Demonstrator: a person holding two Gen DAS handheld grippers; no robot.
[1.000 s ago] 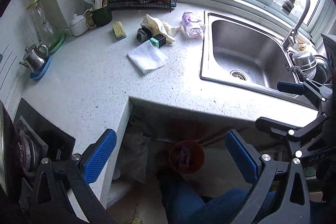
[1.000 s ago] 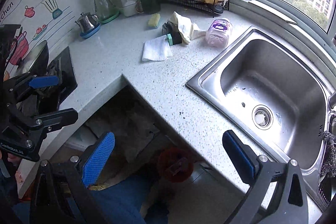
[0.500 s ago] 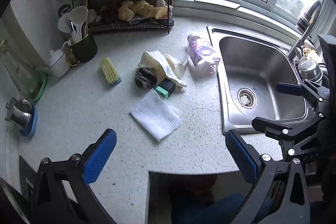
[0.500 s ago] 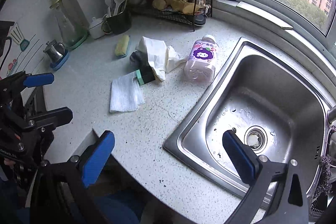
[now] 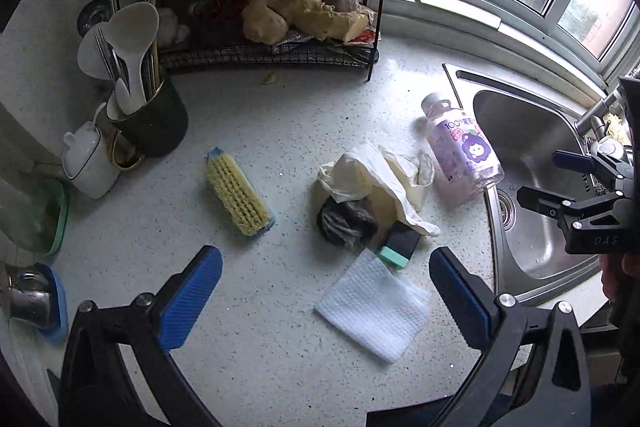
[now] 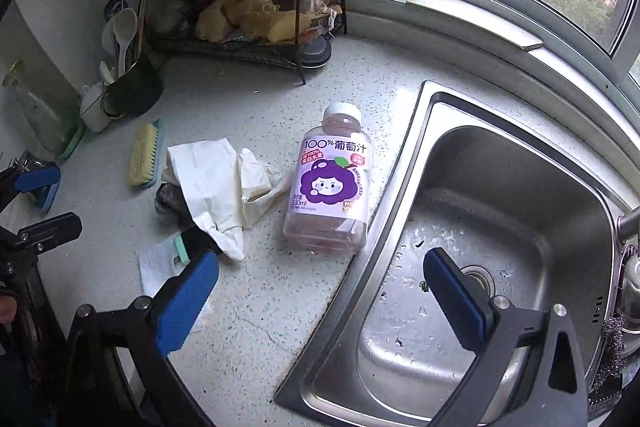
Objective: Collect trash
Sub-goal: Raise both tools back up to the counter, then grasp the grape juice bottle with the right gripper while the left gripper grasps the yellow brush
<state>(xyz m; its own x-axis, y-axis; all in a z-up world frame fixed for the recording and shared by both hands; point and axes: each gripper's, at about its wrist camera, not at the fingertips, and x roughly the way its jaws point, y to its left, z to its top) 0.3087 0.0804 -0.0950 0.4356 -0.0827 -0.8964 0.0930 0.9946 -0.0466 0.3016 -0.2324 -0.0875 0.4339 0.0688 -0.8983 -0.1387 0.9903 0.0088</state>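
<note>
Juice bottle (image 6: 330,183) lying beside sink (image 6: 520,155), rubber gloves (image 6: 224,187) near, both tongs (image 5: 326,291) (image 6: 320,295) released, empty

The napkin (image 6: 160,267) is half hidden by a finger (image 6: 186,297) — the dark wad (image 5: 347,223) is partly covered by gloves (image 5: 376,175).

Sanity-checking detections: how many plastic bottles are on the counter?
1. The juice bottle lies on its side on the countertop, between the crumpled gloves and the sink. More could be hidden behind the wire rack.
</note>
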